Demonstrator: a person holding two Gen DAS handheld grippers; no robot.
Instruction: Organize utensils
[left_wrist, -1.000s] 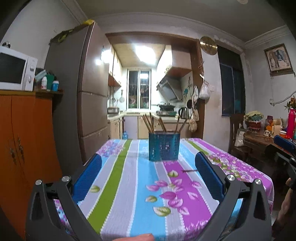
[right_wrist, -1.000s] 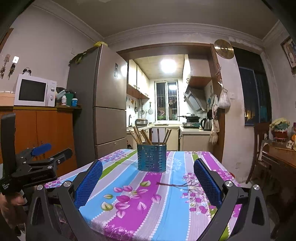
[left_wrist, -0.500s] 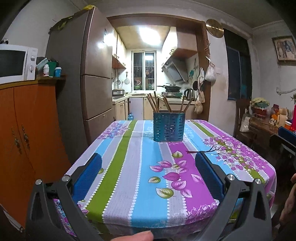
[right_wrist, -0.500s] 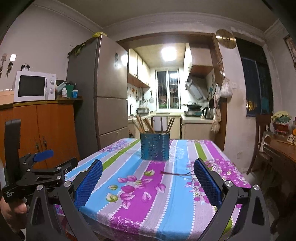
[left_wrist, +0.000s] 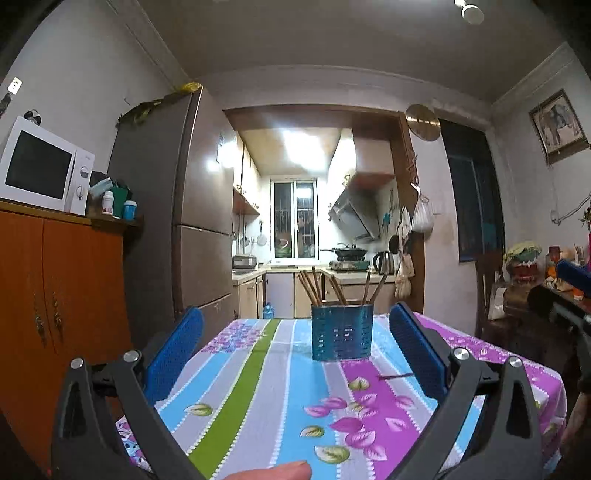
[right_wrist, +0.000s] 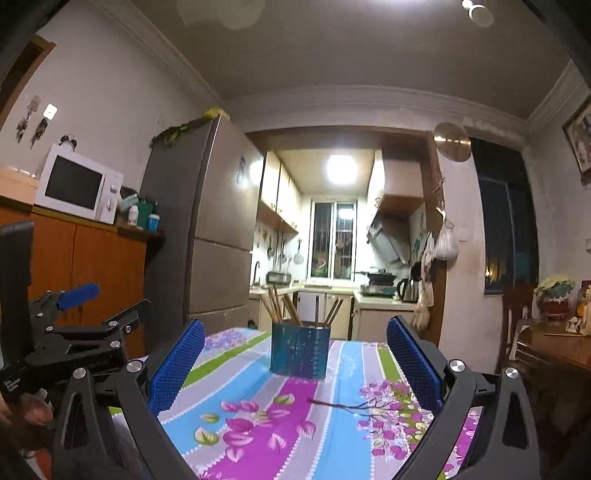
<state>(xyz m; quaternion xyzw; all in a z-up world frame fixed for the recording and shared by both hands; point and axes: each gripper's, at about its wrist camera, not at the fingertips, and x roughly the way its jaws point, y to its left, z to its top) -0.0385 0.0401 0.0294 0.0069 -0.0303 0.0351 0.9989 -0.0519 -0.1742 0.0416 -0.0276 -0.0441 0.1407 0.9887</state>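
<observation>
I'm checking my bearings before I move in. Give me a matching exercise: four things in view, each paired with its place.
Things:
1. holder
2. chopsticks
3. microwave
4. kettle

Places:
A. on the orange cabinet
B. on the kitchen counter at the back
C. on the striped tablecloth
D. standing in the blue holder

Pairs: 1-C, 2-D, 3-A, 4-B

Both the left gripper and the right gripper are open and hold nothing.
</observation>
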